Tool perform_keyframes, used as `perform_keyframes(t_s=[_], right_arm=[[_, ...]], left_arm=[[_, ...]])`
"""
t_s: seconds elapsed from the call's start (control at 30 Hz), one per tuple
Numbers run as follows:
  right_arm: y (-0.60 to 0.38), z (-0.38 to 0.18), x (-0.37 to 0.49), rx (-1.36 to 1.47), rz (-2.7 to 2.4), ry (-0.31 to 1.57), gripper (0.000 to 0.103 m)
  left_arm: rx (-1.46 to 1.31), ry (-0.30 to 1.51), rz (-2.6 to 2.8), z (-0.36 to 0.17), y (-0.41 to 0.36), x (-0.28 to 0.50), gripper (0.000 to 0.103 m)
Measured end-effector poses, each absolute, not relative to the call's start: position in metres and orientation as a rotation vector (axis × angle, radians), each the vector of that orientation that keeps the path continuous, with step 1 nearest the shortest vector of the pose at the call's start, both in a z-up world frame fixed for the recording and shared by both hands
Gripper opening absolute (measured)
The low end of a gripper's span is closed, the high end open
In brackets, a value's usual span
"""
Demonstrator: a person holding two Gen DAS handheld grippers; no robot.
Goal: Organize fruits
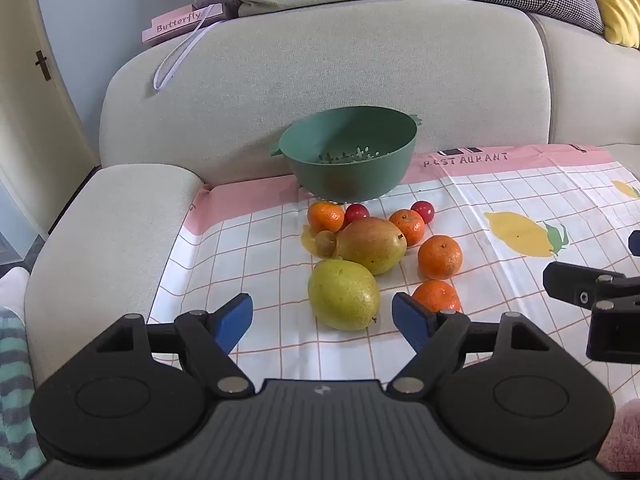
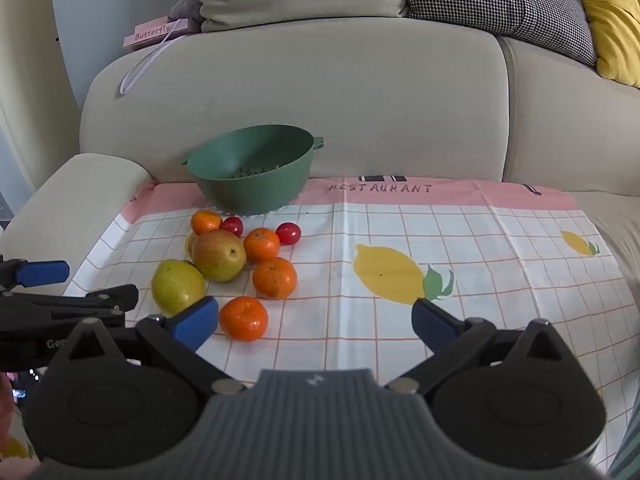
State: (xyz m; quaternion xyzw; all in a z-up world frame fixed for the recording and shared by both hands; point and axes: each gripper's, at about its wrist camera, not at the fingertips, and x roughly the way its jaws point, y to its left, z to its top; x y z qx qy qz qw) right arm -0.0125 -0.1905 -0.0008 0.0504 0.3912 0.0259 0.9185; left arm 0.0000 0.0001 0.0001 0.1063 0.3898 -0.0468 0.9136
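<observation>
Task barely begun: green colander (image 1: 348, 152) at twelve o'clock appears empty. All fruit, nearest the green pear (image 1: 343, 295), lies clustered on the cloth (image 1: 520, 320) below it. Left gripper (image 1: 322, 318) and right gripper (image 2: 316, 318) both stand apart, holding nothing.

Four mandarins (image 1: 439, 256), two pears (image 1: 343, 294), two cherry tomatoes (image 1: 423, 211), one colander (image 1: 348, 156), perhaps one kiwi (image 1: 325, 243).

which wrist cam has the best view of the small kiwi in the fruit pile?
Left wrist: the kiwi shows almost whole, left of the reddish pear. In the right wrist view that pear hides most of it, leaving only a sliver at its left edge.
</observation>
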Motion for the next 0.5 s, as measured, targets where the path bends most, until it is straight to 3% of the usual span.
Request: perform_keyframes(t_s=[0.5], right_arm=[[-0.1912, -0.0004, -0.0135, 0.106, 0.052, 0.796, 0.099]], left_arm=[[0.223, 0.810, -0.096, -0.0021, 0.0006, -0.0018, 0.093]])
